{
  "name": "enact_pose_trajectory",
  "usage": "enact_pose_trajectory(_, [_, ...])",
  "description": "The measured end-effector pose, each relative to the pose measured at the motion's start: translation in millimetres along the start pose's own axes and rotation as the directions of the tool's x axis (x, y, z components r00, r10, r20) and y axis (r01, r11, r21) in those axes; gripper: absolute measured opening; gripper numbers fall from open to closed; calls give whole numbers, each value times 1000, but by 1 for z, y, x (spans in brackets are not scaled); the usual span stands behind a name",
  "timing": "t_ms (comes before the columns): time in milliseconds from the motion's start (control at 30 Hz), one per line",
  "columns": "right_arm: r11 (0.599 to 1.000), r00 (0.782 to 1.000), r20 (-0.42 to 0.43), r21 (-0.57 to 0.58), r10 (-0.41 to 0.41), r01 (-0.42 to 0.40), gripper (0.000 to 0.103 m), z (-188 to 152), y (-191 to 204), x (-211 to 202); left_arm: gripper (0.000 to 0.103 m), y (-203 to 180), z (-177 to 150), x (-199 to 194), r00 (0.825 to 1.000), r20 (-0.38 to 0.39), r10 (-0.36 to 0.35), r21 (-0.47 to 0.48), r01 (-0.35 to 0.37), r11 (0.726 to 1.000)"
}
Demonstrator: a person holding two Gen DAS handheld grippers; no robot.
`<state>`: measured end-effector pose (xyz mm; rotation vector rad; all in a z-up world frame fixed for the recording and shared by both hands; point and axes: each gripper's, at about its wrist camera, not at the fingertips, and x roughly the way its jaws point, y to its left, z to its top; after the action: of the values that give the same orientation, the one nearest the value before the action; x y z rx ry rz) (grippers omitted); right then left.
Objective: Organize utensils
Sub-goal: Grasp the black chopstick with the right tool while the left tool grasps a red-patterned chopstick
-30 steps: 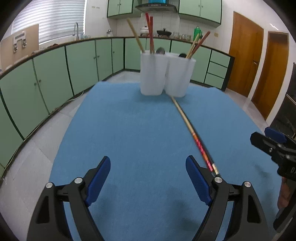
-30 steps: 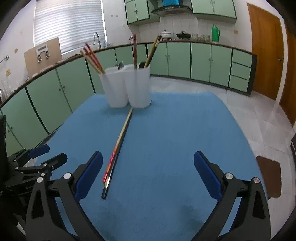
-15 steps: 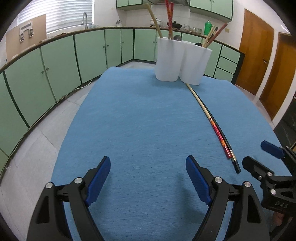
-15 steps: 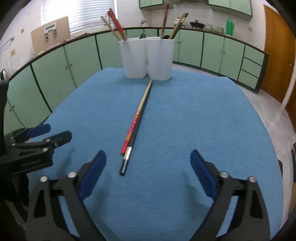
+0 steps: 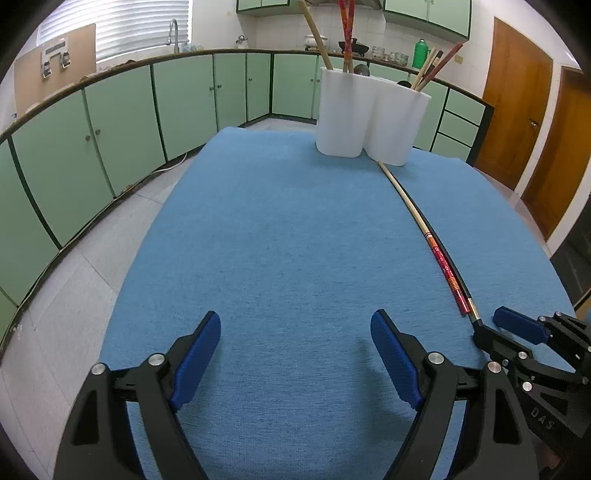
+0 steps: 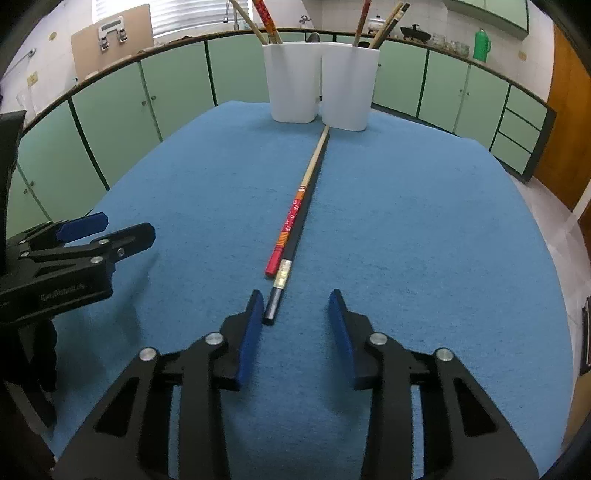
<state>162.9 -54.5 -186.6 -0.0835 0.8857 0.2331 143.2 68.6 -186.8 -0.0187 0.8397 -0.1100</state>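
- The right tool sits low over the blue counter, its jaws partly spread and pinching nothing; its left pad is just beside the near end of the black chopstick, and whether they touch cannot be told.
- The black chopstick lies straight ahead of the right tool, running away toward the white holders; a silver band near its near end is legible, but most of its length is half hidden behind its neighbour.
- The red-and-tan chopstick lies against the black one on the left, its red end stopping a little short of the tool.
- Ahead, at the far edge of the counter, stand two white holders side by side; the far tips of the two lying chopsticks reach their bases, and contact there is hard to make out.
- Upright chopsticks in the holders are cut off by the top of the frame; a dark rounded utensil head behind the rims is too small to identify.
- The left tool hovers over bare blue cloth, jaws spread wide and holding nothing.
- From the left wrist view, the right tool enters at the right edge, partly cropped, its black finger covering the near end of the black chopstick.
- From the right wrist view, the left tool shows at the left edge, its rear cut off.
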Motion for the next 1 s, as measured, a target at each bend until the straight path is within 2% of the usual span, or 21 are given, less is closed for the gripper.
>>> enact_pose_trajectory(67, [1000,1000,-1,-12,-1,1,28,0,3,0,82,-2,0,0,1000,0,-1,3,1,1000])
enact_pose_trajectory(167, [1000,1000,-3,-24,8,-8,10,1,5,0,82,-6,0,0,1000,2,-7,16,7,1000])
enact_pose_trajectory(200, [1000,1000,-4,-26,11,-11,8,1,6,-1,82,-8,1,0,1000,2,-8,20,8,1000])
enact_pose_trajectory(333, [1000,1000,-3,-5,24,-24,8,0,1,-2,82,-20,2,0,1000,4,-28,36,28,999])
enact_pose_trajectory(600, [996,1000,2,81,-27,26,6,-4,-36,-11,81,-58,5,-1,994,6,-110,60,110,992])
enact_pose_trajectory(767, [990,998,7,130,-58,56,6,-6,-59,-13,81,-84,3,8,991,-18,-131,81,132,988])
enact_pose_trajectory(933, [984,997,15,162,-76,73,6,-5,-76,-14,72,-93,7,19,990,-52,-134,68,137,988])
enact_pose_trajectory(1000, [983,997,18,169,-76,72,6,-5,-80,-14,72,-97,8,22,991,-57,-125,66,128,990])
